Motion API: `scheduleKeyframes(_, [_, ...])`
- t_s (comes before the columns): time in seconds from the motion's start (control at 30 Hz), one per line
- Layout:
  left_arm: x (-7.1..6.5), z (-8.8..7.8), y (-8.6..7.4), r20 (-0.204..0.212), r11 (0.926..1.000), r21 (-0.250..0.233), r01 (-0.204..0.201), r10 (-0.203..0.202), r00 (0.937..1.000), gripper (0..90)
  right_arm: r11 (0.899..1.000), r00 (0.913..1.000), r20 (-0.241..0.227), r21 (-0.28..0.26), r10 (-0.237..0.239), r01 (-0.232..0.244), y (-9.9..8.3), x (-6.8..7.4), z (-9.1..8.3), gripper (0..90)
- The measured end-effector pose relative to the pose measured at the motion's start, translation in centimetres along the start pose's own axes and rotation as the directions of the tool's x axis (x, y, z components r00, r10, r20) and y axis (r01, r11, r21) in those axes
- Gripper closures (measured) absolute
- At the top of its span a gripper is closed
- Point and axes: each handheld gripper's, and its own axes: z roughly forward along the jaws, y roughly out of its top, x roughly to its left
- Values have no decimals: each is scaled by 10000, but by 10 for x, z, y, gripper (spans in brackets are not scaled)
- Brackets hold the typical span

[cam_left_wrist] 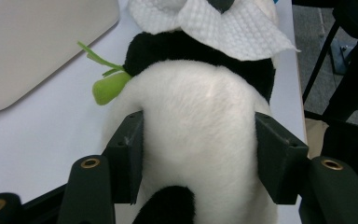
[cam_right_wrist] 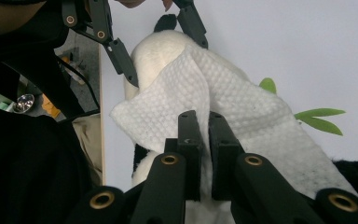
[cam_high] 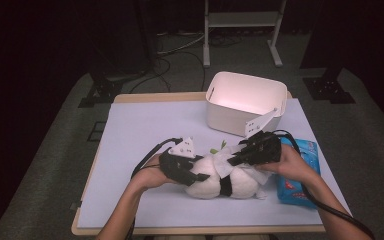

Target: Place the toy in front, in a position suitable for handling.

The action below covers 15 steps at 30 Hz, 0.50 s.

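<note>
No text, label, brand, number or sign can be read anywhere in these pictures. The flat blue plastic packet with red and white print (cam_high: pixel 297 176), lying at the right edge of the worktop in the high view, carries markings on its face, but they are too small and blurred to make out as letters or figures.

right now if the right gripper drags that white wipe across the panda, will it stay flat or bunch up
The wipe probably bunches: it already folds and drapes limply where the right gripper pinches it. The panda looks soft and light, so it might shift, though the left gripper brackets its body.
</note>
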Motion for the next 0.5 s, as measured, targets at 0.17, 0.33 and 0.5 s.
scheduleKeyframes(0.17, [2,-1,0,-61,9998,-136,128,-128,9999,437,9997,9995,276,-180,173,-168,-4,-5,-12,849])
scheduleKeyframes(0.33, [4,-1,5,-207,10000,-43,-62,61,9998,446,9979,9983,275,-420,508,-496,-13,-11,-17,849])
scheduleKeyframes(0.5, [7,-3,10,-70,9999,29,154,-154,9999,448,9976,9981,272,-428,551,-539,-14,-9,-18,849])
